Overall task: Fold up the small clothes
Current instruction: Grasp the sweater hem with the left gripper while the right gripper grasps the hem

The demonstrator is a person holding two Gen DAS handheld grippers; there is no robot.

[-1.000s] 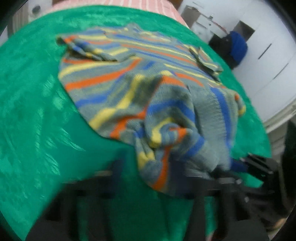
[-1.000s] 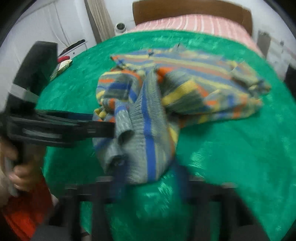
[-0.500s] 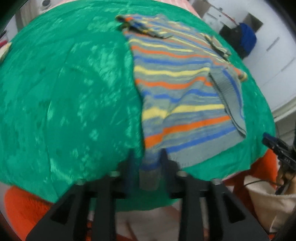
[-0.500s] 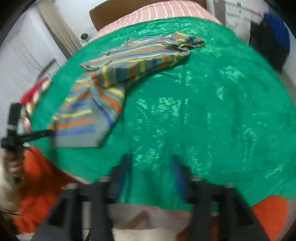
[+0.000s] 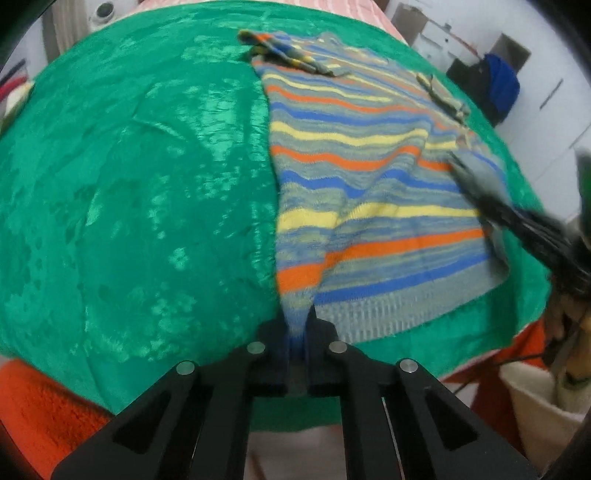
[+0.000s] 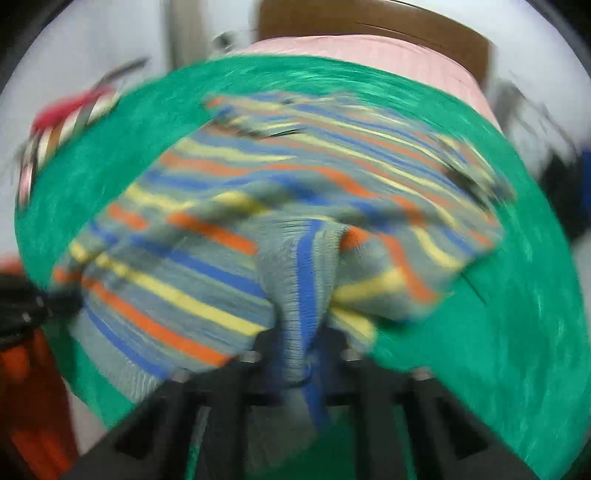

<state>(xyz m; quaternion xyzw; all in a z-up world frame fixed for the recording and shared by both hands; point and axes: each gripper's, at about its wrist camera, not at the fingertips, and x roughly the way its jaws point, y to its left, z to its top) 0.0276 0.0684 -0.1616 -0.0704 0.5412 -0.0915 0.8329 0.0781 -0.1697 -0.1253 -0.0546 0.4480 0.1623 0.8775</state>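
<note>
A small grey knit sweater with orange, yellow and blue stripes (image 5: 362,173) lies spread on a green cloth (image 5: 147,184). My left gripper (image 5: 297,332) is shut on the sweater's near left hem corner. My right gripper (image 6: 301,354) is shut on the ribbed hem at the sweater's right side (image 6: 306,266); that view is motion-blurred. The right gripper also shows in the left wrist view (image 5: 517,218), reaching in from the right over the sweater's right edge.
The green cloth covers a bed with pink striped bedding (image 6: 369,51) and a brown headboard (image 6: 369,18). An orange cover (image 5: 40,406) hangs below the near edge. White cabinets (image 5: 546,85) and a dark blue bundle (image 5: 498,81) stand at the right.
The right gripper, open and away from the sweater half a second ago, has come back and shut on its right hem. The left gripper still holds the left hem corner, and the sweater lies flatter.
</note>
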